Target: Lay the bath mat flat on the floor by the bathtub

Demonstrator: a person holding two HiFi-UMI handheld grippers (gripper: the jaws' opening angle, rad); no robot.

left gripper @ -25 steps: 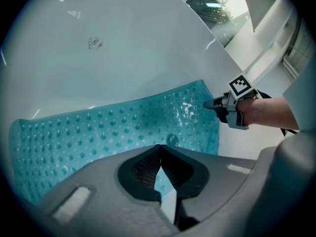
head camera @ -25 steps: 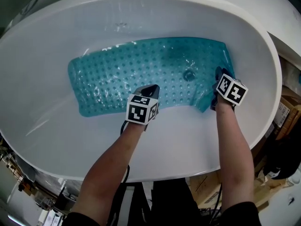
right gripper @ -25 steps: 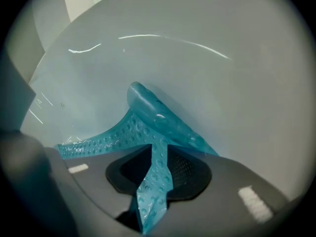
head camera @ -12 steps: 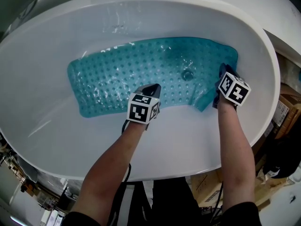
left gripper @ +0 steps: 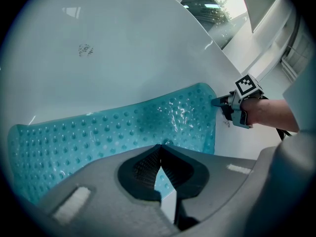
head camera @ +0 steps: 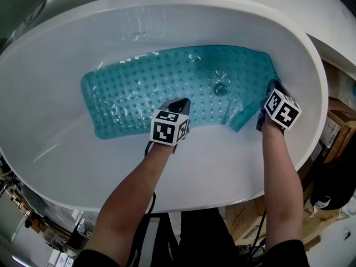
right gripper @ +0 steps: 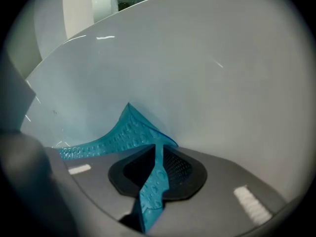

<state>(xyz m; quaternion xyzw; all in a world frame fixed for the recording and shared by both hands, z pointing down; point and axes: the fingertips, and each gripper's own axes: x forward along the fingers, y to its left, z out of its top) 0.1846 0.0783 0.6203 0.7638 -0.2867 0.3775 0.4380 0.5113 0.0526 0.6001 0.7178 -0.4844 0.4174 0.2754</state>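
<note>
A teal, bumpy bath mat (head camera: 156, 82) lies wet along the bottom of the white bathtub (head camera: 222, 160). My left gripper (head camera: 178, 103) is shut at the mat's near edge, and the mat (left gripper: 98, 132) runs right up to its closed tips (left gripper: 159, 148). My right gripper (head camera: 271, 85) has just been closing on the mat's right near corner. A folded strip of mat (right gripper: 154, 181) is pinched between its pads and lifted off the tub wall. That right gripper (left gripper: 220, 104) also shows in the left gripper view, at the mat's far end.
The tub's drain (head camera: 221, 89) shows through the mat near its right end. Cardboard boxes (head camera: 337, 131) stand on the floor to the right of the tub. Clutter (head camera: 33, 227) lies at the lower left, beyond the rim.
My right gripper has moved right and up with the mat's corner, and the mat's right end has shifted with it. The left gripper has stayed put.
</note>
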